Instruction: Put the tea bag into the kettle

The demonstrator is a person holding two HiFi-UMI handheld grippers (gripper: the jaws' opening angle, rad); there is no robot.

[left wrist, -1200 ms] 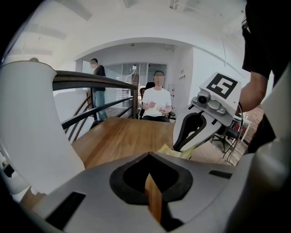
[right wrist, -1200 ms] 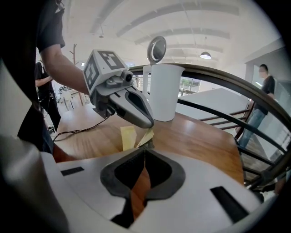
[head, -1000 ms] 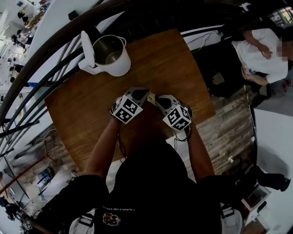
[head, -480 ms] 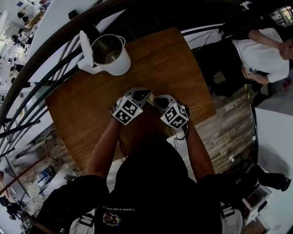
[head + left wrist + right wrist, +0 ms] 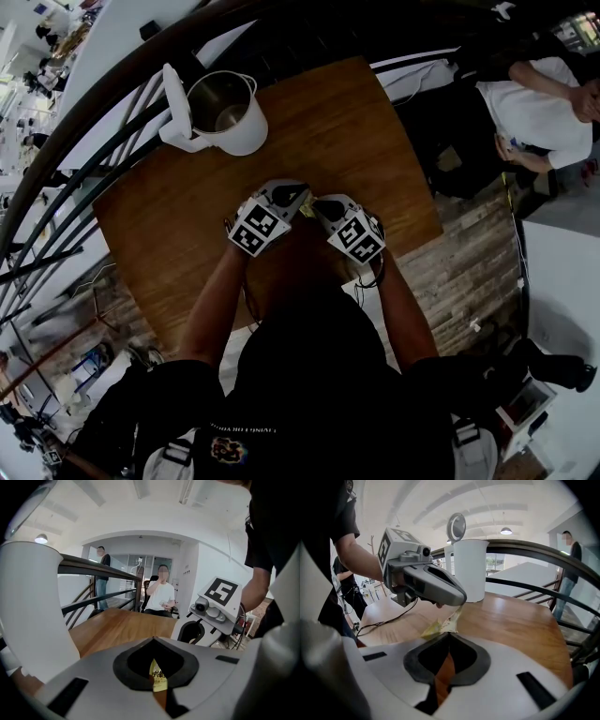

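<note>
left gripper and right gripper, fingers tight on one yellow tea bag packet; kettle well apart

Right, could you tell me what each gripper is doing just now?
Left gripper: closed, holding the tea bag packet.
Right gripper: closed, apparently pinching the packet's other end.
</note>
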